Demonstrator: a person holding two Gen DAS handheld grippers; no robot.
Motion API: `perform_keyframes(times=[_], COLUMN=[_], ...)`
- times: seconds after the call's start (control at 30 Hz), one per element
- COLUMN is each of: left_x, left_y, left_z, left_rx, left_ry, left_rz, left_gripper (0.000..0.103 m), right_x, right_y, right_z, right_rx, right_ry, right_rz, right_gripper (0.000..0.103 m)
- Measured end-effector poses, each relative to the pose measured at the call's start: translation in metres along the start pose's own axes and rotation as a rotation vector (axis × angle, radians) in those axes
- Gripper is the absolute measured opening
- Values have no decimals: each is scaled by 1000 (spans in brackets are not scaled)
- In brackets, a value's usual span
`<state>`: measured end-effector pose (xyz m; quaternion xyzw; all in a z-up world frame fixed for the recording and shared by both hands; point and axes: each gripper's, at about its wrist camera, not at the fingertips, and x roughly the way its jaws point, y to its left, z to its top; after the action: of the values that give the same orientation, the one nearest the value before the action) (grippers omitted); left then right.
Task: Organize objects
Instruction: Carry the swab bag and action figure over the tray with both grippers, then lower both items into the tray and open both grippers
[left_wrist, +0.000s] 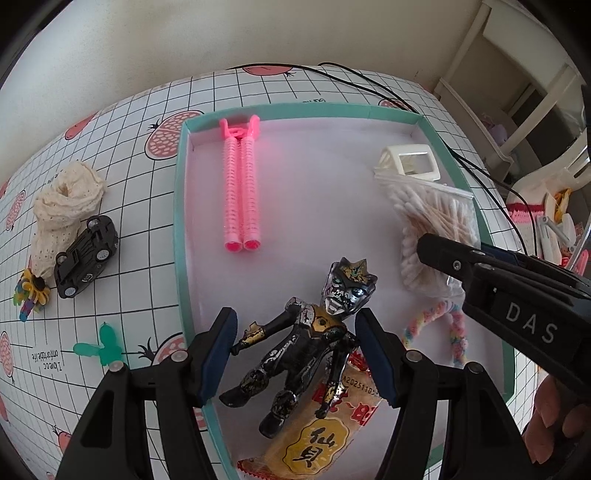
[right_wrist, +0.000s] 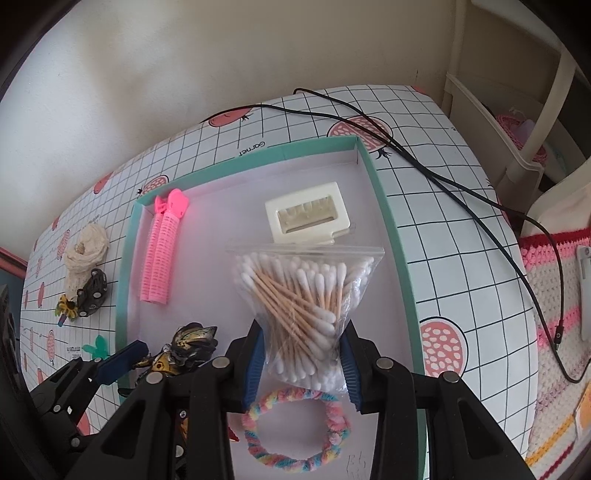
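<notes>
Hovering over the near end of the teal-rimmed tray (left_wrist: 178, 206), the left gripper (left_wrist: 295, 354) has its blue-padded fingers (left_wrist: 221, 354) spread wide, and the black-and-gold toy figure (left_wrist: 303, 347) lies on its back between them, touching neither pad. The figure's legs rest across a yellow snack packet (left_wrist: 314, 443) at the tray's near edge, its head pointing toward the tray's middle.

Over by the tray's right edge, the right gripper (right_wrist: 301, 360) stands with its fingers (right_wrist: 255, 365) on either side of the lower end of a clear zip bag of cotton swabs (right_wrist: 299, 291); the pads sit against the plastic and the bag narrows between them, though I cannot tell whether they are truly squeezing it or merely touching. A pastel braided hair tie (right_wrist: 295, 428) lies on the tray floor just nearer than the bag, and a cream hair claw (right_wrist: 306, 218) lies just beyond it, toward the far right corner.

Along the tray's left edge, reaching the far left corner, lies a pair of pink hair rollers (left_wrist: 240, 184).

On the checked tablecloth (left_wrist: 140, 258), left of the tray, sit a black toy car (left_wrist: 86, 256) tipped on its side, a cream lace sock (left_wrist: 62, 210) against it, a small flower hair clip (left_wrist: 31, 291), and a green plastic clip (left_wrist: 101, 347) near the tray's near left corner. A black cable (right_wrist: 461, 192) trails across the cloth beyond the tray's right edge.
</notes>
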<state>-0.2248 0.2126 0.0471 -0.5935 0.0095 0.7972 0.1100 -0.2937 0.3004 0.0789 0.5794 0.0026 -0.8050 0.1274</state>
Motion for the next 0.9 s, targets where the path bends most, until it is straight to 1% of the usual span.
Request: perform_keyframes(times=[0.03,0.1,0.43,0.57,0.73,0.9], left_x=[0,-2,-14,-24,-27,-34], left_y=[0,1,0,1,9,24], left_z=[0,-1,6,4,5,5], left_rx=[0,-4,-4,-11,-44,-99], left_ry=[0,1,-26,-54,-81,-107], left_rz=[-4,-14,-27,-27,-11,12], left_gripper=[68,68,68,68,68,68], right_x=[0,0,-18,-29,-37,-33], right_y=[0,0,5,8,11,14], right_z=[0,1,4,7,10,8], right_rx=[3,4,-3,-12,-19,-25], right_ry=[0,0,-43,-72,-100,-96], right_rz=[-1,-5,-2,4,8,11], right_gripper=[43,49,49,49,49,48])
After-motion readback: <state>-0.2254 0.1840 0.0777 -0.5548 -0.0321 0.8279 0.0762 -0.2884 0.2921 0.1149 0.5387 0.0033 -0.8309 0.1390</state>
